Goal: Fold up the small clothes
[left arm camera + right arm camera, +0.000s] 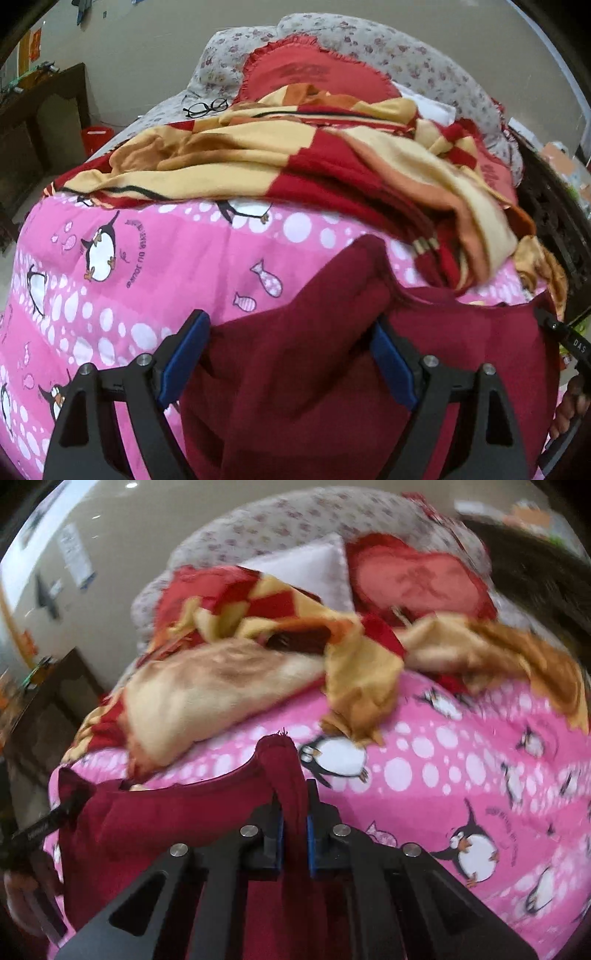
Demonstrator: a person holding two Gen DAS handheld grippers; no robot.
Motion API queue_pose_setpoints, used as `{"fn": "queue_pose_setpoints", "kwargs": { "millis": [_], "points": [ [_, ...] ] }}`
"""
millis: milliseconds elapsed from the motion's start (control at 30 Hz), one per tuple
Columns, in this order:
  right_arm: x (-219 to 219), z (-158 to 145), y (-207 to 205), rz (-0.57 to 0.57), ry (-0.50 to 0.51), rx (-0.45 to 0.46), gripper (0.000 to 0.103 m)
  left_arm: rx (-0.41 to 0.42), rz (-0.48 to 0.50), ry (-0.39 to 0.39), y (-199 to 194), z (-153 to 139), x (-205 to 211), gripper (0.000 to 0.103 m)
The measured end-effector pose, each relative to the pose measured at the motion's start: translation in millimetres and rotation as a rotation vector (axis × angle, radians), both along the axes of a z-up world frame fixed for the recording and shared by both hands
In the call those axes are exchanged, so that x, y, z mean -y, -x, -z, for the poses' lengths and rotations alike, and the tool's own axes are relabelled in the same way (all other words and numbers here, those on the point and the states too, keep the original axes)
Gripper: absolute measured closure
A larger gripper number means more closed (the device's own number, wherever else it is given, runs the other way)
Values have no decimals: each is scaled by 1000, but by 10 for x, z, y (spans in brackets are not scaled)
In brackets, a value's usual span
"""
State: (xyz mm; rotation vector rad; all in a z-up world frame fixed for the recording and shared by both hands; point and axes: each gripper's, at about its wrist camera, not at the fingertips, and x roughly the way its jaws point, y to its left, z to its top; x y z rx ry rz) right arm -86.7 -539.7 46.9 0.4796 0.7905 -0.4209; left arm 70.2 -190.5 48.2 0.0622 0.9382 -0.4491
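A dark red garment point(303, 369) lies on the pink penguin bedspread point(155, 266). In the left wrist view my left gripper point(291, 354) is open, its blue-padded jaws wide on either side of the garment's bunched corner, not pinching it. In the right wrist view my right gripper point(293, 830) is shut on a bunched corner of the same garment point(284, 775), which sticks up between the blue pads and spreads left point(155, 823). The left gripper's tip shows at the left edge there point(55, 819).
A heaped red, yellow and orange blanket point(295, 162) lies behind the garment across the bed. A red frilled pillow point(314, 70), a floral pillow point(406, 48) and glasses point(207, 108) sit at the head. Dark wooden furniture point(40, 122) stands at the left.
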Motion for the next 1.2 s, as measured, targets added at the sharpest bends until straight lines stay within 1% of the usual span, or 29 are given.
{"fn": "queue_pose_setpoints", "kwargs": {
  "millis": [67,133,200,233,300,400,533,633,700,767,833,900,933,1000,1033,1067,1133,1167,1200],
  "points": [
    [41,130,-33,15,-29,-26,78,29,11,-34,19,17,50,13],
    [77,156,15,32,-59,-7,76,33,18,-32,35,13,31,13],
    [109,86,110,53,-87,19,59,29,22,-24,48,-15,-5,13],
    [119,34,182,75,-90,23,57,32,20,-28,67,-41,-19,13],
    [95,-70,285,87,-87,47,57,46,19,-31,110,-93,-34,13],
    [-62,-249,375,40,-44,77,57,54,21,-25,148,-155,-37,13],
    [-397,-391,331,-70,22,84,57,44,7,-17,113,-168,-37,13],
    [-505,-428,253,-87,40,92,57,28,-9,-9,61,-150,-70,13],
    [-490,-441,237,-66,49,108,57,13,-17,-3,15,-128,-91,13],
    [-428,-453,263,9,78,117,57,-11,-21,-2,-43,-85,-102,13],
    [-309,-448,282,103,103,90,57,-41,-19,-5,-105,-20,-106,13],
    [-221,-441,294,146,93,64,57,-46,-21,4,-125,8,-117,12],
    [-226,-466,321,129,77,89,57,-41,-19,1,-119,9,-112,11],
    [-321,-526,349,44,66,149,57,-34,-17,-8,-115,16,-89,10],
    [-420,-549,342,-16,85,166,57,-33,-18,-9,-117,19,-85,10],
    [-484,-545,321,-46,97,165,57,-33,-19,-9,-119,23,-81,10],
    [-577,-433,202,-114,101,119,57,-35,-21,-8,-125,26,-77,9],
    [-587,-374,149,-125,92,94,57,-37,-21,-8,-136,29,-80,8],
    [-555,-251,65,-123,77,44,57,-40,-19,-8,-145,34,-77,7]
  ]
}}
